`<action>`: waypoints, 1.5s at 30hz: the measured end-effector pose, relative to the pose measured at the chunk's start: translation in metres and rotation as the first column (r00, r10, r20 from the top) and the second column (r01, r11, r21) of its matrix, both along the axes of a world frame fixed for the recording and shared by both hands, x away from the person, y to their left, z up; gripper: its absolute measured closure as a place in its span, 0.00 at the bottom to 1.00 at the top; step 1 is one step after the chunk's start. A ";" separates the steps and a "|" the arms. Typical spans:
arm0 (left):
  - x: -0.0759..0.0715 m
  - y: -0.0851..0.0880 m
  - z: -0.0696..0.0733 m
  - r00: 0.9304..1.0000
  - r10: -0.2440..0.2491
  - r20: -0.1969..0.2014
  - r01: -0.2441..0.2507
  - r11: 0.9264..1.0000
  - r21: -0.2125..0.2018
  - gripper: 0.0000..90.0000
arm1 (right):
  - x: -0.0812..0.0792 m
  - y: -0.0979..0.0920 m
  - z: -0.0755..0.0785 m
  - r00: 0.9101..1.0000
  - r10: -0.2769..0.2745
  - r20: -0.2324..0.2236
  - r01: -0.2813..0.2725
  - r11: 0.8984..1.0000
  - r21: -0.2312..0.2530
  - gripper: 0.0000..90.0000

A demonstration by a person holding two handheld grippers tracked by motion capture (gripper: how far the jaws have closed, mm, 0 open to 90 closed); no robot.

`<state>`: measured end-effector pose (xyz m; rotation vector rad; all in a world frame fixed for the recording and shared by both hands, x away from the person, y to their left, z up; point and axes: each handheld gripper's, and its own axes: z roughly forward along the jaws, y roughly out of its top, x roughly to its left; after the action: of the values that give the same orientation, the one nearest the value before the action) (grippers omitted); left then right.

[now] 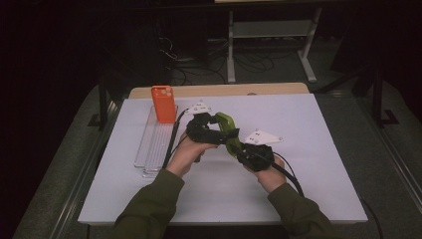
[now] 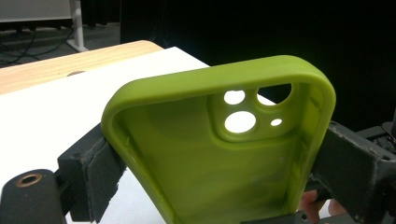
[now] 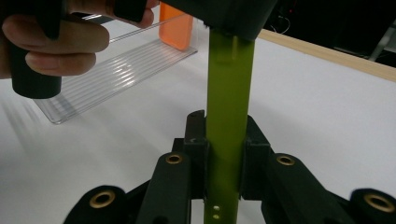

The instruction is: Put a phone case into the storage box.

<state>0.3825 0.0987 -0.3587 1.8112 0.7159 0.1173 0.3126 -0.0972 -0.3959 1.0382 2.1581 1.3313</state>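
Note:
I hold a green phone case (image 1: pixel 228 130) above the middle of the white table (image 1: pixel 308 189), between both grippers. In the left gripper view its open inner side (image 2: pixel 187 154) faces the camera, camera holes at the top. My left gripper (image 2: pixel 219 163) spans the case's width, with a pad (image 2: pixel 100 172) against each long edge. In the right gripper view the case (image 3: pixel 229 93) stands edge-on, and my right gripper (image 3: pixel 227 144) is shut on its thin wall. From above, the left gripper (image 1: pixel 218 127) is at the case's upper end and the right gripper (image 1: pixel 236 147) at its lower end.
An orange phone case (image 1: pixel 163 103) stands upright at the far end of a clear ribbed tray (image 1: pixel 154 144) on the table's left side. Cables trail from both grippers. A wooden strip (image 1: pixel 278 89) runs along the table's far edge.

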 end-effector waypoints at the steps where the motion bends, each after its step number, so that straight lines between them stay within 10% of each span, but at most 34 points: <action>1: 0.000 0.000 0.000 1.000 0.000 0.002 0.000 1.000 0.000 0.11 | 0.000 0.000 0.000 1.000 0.000 -0.004 0.000 1.000 0.001 0.85; 26: -0.002 0.001 0.003 1.000 -0.017 -0.005 0.017 1.000 -0.007 0.18 | 0.001 0.002 -0.004 1.000 0.016 -0.022 -0.017 0.999 -0.040 0.81; 45: 0.000 0.008 0.006 1.000 0.014 0.022 -0.015 0.999 0.032 0.18 | 0.008 -0.015 -0.002 0.992 0.071 -0.101 -0.080 0.994 -0.080 0.24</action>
<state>0.3830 0.1067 -0.3532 1.8329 0.7148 0.1589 0.3210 -0.1118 -0.3976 1.0182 2.3263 1.2340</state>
